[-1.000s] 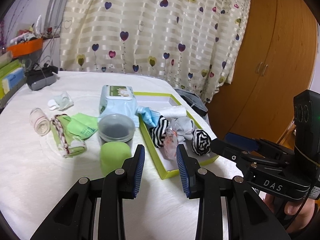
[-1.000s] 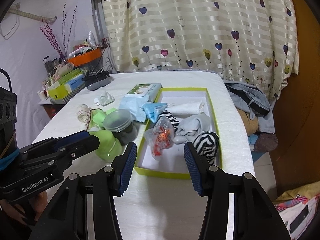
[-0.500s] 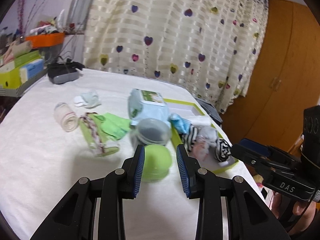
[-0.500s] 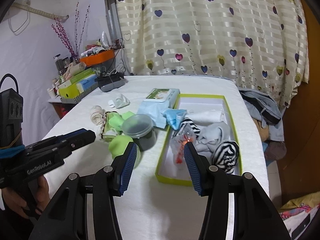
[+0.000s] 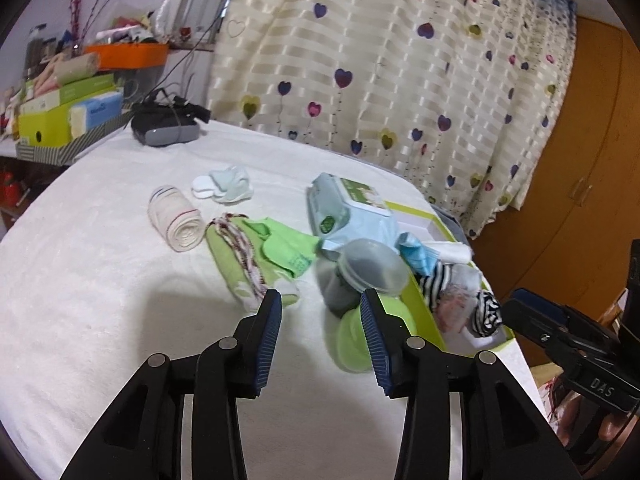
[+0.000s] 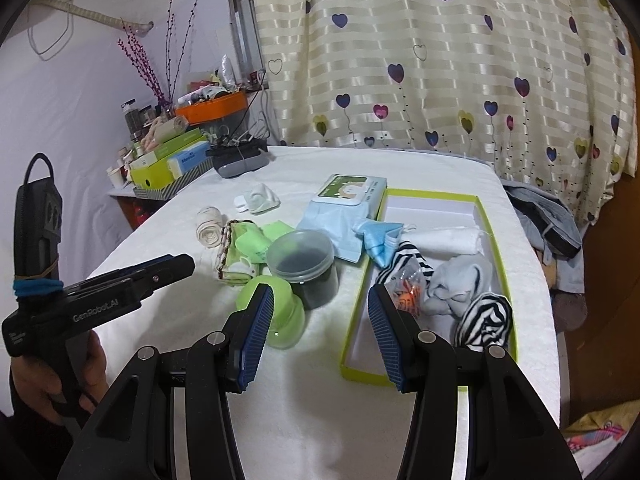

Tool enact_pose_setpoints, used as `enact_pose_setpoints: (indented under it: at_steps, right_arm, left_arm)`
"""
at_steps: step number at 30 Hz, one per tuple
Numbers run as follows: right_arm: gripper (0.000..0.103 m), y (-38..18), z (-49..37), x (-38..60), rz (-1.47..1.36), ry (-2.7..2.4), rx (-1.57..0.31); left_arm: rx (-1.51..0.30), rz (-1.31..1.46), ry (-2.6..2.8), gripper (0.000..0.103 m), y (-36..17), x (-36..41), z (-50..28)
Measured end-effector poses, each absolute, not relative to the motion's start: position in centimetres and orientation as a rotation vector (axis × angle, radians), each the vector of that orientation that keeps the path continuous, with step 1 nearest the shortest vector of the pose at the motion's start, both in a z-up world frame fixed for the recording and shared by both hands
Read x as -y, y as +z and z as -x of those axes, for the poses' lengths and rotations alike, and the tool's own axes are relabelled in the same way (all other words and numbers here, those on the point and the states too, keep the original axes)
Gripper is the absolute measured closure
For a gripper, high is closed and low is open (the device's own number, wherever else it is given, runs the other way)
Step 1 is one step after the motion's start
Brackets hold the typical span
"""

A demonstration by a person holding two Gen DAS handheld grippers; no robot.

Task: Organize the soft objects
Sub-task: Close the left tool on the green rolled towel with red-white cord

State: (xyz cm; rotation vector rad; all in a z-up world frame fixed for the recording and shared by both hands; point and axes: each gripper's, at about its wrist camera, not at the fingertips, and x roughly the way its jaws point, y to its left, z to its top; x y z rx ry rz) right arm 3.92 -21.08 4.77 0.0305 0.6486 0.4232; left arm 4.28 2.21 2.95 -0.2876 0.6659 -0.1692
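A white-covered table (image 6: pixel 248 412) is seen from two handheld grippers. The left gripper (image 5: pixel 320 334) and the right gripper (image 6: pixel 320 336) are both held with jaws wide apart and empty, above the table's near edge.

Loose soft items lie at about ten o'clock from the left gripper: a green sock (image 5: pixel 256 256), a rolled beige bandage (image 5: pixel 176 224) and a pale sock (image 5: pixel 228 184).

A risk is judged: the lidded plastic jar (image 6: pixel 304 268) and the green cup (image 6: pixel 276 312) touching it stand between grippers and cloths, and could be knocked over by a reach.

A green-rimmed box (image 6: pixel 496 232), at one o'clock from the right gripper, holds a striped sock (image 6: pixel 486 320), a grey sock (image 6: pixel 460 280), a white cloth (image 6: pixel 448 240) and a small plastic bag (image 6: pixel 406 290). A blue cloth (image 6: pixel 378 238) is draped over its rim.
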Motion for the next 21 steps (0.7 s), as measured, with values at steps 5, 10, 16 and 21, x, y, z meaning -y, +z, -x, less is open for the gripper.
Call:
enact_pose_setpoints:
  at_steps: [5,10,16,21]
  right_arm:
    - [0.053,4.6,-4.7,20.5,-0.026,0.431,-0.652]
    - [0.053,4.3,-5.6,19.8,-0.014,0.445,-0.659]
    - [0.053,4.1,-6.7,19.2,-0.009,0.462,-0.664]
    - [0.053,4.0,-7.9,18.7,-0.010,0.474,-0.667]
  left_arm:
    - [-0.689,0.316,-0.124,0.063,1.8,-3.7,-6.0]
    - [-0.736,0.355,-0.067,0.063,0.0,-5.0,-8.4]
    - [-0.800,0.412,-0.044,0.063,-2.3,-6.0,-11.2]
    - [-0.827,0.425,-0.035,0.063,-3.3,-5.8,-12.6]
